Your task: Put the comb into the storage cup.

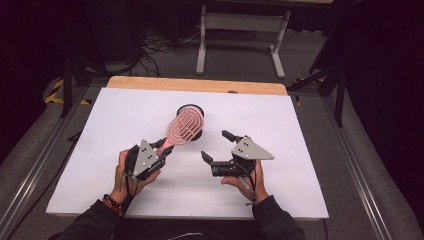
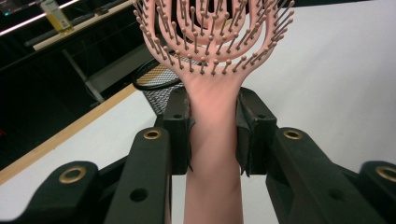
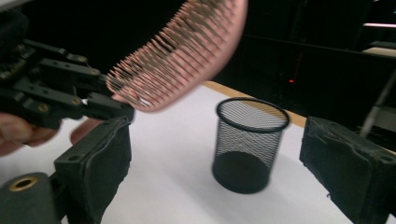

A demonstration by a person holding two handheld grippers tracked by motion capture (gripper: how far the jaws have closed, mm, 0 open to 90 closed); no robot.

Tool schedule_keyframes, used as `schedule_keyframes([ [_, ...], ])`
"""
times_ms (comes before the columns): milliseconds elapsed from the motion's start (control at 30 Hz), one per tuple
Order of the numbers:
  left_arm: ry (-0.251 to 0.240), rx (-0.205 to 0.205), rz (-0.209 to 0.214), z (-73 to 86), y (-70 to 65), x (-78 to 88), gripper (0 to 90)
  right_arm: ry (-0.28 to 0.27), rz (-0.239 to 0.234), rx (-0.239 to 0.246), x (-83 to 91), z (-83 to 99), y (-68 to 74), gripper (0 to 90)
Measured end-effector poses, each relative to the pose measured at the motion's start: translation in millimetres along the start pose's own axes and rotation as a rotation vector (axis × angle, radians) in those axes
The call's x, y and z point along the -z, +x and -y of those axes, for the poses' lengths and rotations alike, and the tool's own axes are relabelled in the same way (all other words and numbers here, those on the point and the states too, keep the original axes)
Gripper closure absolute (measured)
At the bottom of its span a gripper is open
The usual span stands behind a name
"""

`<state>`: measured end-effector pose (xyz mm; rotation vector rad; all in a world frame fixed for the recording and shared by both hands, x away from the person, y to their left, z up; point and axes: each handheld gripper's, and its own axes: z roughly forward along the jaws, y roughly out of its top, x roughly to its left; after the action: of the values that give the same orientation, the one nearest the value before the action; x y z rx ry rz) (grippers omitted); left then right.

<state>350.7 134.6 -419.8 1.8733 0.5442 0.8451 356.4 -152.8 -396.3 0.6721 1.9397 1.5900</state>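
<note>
The left hand-held gripper is clamped on the handle of the pink plastic vented hairbrush, whose bristled head hangs just over the black wire-mesh pencil cup on the white tabletop. The brush's long axis runs from the handle away from the person, head toward the cup. If lowered off-centre, the wide head could likely catch the rim and tip the cup; the right hand-held gripper, jaws apart and empty, waits right of the cup.

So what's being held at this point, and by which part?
The left gripper clamps the pink hairbrush by its handle, just below the head; the right gripper holds nothing.
</note>
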Motion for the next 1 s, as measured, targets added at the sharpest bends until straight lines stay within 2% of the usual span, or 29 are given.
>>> schedule_keyframes([
  [133,-0.004,-0.010,0.016,-0.6,-7.0,-2.9,69.5,0.013,-0.035,-0.004,-11.1,-2.1,6.3,9.5],
  [200,-0.007,-0.026,0.021,-1.0,-10.4,-3.4,69.5,0.026,-0.037,-0.002,-15.8,-2.1,8.7,10.3],
  [467,0.007,-0.083,0.058,-0.9,-28.5,-10.0,69.5,-0.005,-0.078,-0.030,-17.9,-3.6,9.6,14.4],
  [567,0.016,-0.092,0.073,0.3,-33.2,-13.4,69.5,-0.004,-0.073,-0.029,-16.2,-3.7,9.5,17.1],
  [633,0.024,-0.097,0.077,1.3,-34.4,-15.2,69.5,-0.019,-0.085,-0.067,-13.8,-3.0,5.8,22.4],
  [700,0.029,-0.101,0.080,2.6,-35.5,-16.4,69.6,-0.022,-0.086,-0.072,-13.3,-2.8,5.0,24.0],
  [800,0.044,-0.120,0.085,3.4,-37.9,-18.0,69.6,-0.031,-0.096,-0.104,-12.4,-1.8,2.5,26.6],
  [867,0.046,-0.135,0.082,4.2,-41.2,-18.6,69.5,-0.039,-0.098,-0.111,-11.5,-1.5,2.4,29.7],
  [1000,0.056,-0.136,0.081,5.0,-42.2,-20.2,69.6,-0.064,-0.109,-0.110,-7.4,-2.2,3.9,37.8],
])
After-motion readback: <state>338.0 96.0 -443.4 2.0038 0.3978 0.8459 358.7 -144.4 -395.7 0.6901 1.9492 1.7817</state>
